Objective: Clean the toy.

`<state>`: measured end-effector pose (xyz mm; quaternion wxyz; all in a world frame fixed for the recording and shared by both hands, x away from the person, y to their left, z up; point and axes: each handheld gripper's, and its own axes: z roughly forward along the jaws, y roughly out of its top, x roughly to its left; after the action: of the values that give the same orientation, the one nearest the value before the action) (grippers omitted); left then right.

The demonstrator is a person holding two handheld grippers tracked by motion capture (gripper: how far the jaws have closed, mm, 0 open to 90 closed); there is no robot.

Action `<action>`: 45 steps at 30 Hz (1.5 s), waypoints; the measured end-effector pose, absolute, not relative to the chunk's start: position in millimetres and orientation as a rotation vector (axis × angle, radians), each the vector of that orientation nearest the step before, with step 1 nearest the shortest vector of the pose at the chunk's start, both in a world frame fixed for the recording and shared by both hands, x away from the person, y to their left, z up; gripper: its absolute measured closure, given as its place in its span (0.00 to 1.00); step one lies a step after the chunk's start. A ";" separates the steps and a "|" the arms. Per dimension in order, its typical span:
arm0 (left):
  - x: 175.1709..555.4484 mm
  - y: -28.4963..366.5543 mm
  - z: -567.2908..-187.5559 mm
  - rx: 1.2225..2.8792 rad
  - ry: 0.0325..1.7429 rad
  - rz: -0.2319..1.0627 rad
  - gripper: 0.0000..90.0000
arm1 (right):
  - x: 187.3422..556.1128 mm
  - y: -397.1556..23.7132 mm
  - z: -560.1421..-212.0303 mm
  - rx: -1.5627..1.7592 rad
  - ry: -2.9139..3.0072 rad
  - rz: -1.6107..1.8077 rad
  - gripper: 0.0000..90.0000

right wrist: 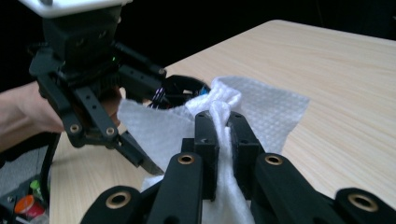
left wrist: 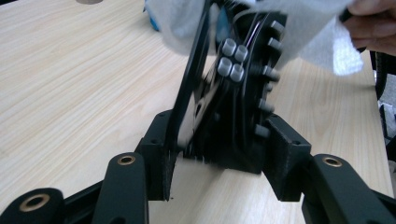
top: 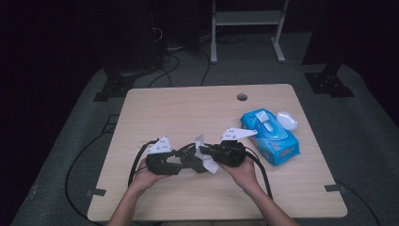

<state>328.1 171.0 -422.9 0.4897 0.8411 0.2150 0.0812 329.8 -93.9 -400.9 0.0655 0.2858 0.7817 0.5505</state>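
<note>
Near the front edge of the wooden table (top: 155, 108), a person's two hands hold the grippers tip to tip. The right gripper (right wrist: 223, 122) is clamped tight on a bunched fold of a white wet wipe (right wrist: 271, 105), which spreads out beyond its jaws and drapes between the two tools. The left gripper (top: 187, 159) has its jaws parted around the tips of the right one, and whether its pads press on the wipe cannot be told. Farther back and to the right lies a blue pack of wet wipes (top: 270, 135), its white lid (top: 287, 119) flipped open. A round cable hole (top: 242, 97) sits near the far edge.
</note>
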 end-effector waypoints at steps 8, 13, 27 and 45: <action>323.5 185.3 -432.0 2.066 0.553 0.180 0.55 | 324.2 -70.3 -412.7 0.814 2.407 1.663 0.93; 315.6 187.2 -445.2 2.177 0.505 0.214 0.61 | 319.3 -61.8 -415.3 0.753 2.456 1.596 0.93; 323.3 168.3 -464.6 2.310 0.499 0.257 0.61 | 325.8 -69.3 -430.4 0.765 2.474 1.438 0.93; 325.5 161.0 -452.0 2.274 0.472 0.298 0.64 | 336.7 -91.1 -429.8 0.795 2.406 1.343 0.93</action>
<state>325.5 161.0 -452.0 0.3897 0.8944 0.1856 0.1171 336.7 -91.1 -429.8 0.1366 0.2747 0.8310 0.4639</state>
